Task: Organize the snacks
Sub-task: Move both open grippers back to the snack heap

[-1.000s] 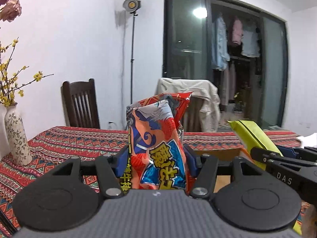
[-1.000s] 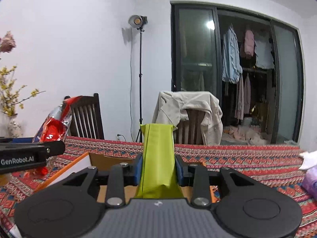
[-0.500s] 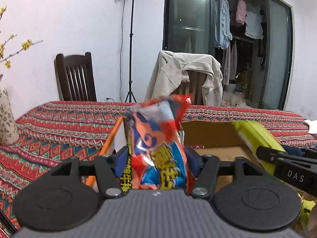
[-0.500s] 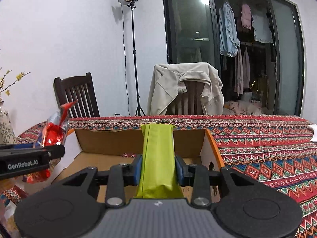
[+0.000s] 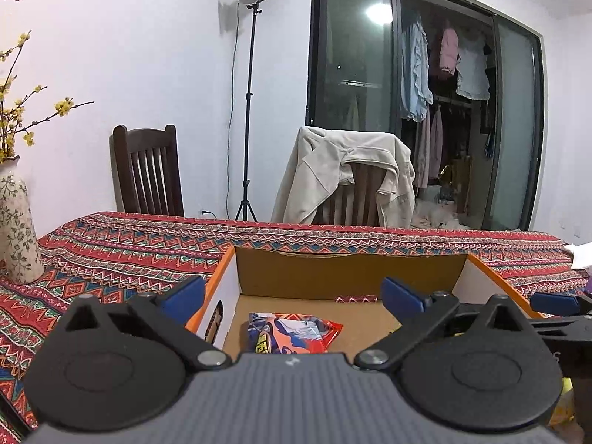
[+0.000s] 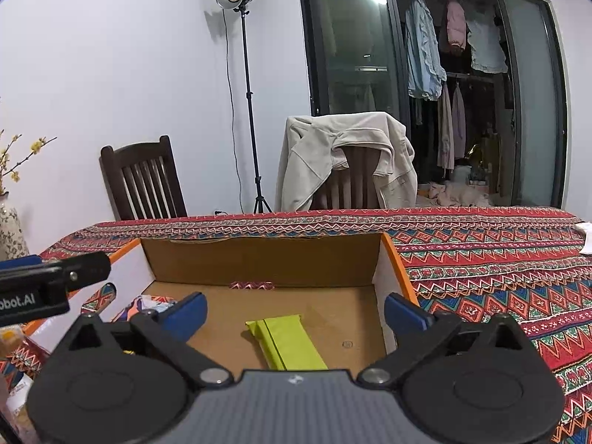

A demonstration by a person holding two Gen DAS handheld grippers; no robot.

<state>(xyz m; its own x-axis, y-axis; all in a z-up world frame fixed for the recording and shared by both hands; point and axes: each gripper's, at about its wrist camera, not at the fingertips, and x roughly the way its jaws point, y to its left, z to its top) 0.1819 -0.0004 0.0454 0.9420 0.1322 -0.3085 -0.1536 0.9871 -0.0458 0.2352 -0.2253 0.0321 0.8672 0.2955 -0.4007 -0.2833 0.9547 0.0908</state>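
Observation:
An open cardboard box [image 5: 344, 272] with orange edges stands on the patterned table; it also shows in the right wrist view [image 6: 259, 259]. A red and blue snack bag [image 5: 292, 336] lies flat on the box floor below my left gripper [image 5: 294, 294], which is open and empty above it. A lime green snack pack [image 6: 286, 342] lies flat on the box floor below my right gripper [image 6: 296, 312], which is open and empty. The red bag's edge [image 6: 148, 303] shows at the left in the right wrist view.
A floral vase [image 5: 16, 222] with yellow flowers stands at the table's left. Two chairs [image 5: 148, 172] stand behind the table, one with a beige jacket [image 5: 344, 174]. A light stand [image 5: 248, 111] is by the wall. White paper [image 5: 581, 255] lies at far right.
Both grippers have opened and let go of their snacks. The red and blue bag and the green pack have dropped onto the box floor. Both cameras now look down into the box.

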